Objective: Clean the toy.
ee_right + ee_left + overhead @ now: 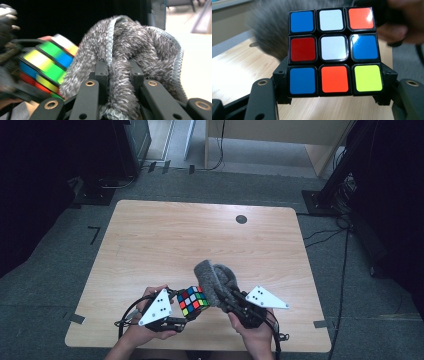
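Observation:
A scrambled colour cube (193, 302) with black edges is held above the near edge of the wooden table (165, 240). My left gripper (186, 312) is shut on the colour cube (334, 52), its jaws pressing the cube's lower sides. A fluffy grey cloth (216, 282) with a ribbed hem is bunched in my right gripper (231, 301), which is shut on the cloth (132, 52). The cloth lies against the cube's right side; the colour cube (46, 66) looks blurred in the right gripper view. My right gripper (119, 72) pinches a fold of the cloth.
A small dark round hole (241, 219) sits near the table's far right edge. Grey carpet surrounds the table, with dark equipment stands at the far left and right, cables (344, 270) on the floor at the right, and a wooden furniture panel (270, 135) beyond.

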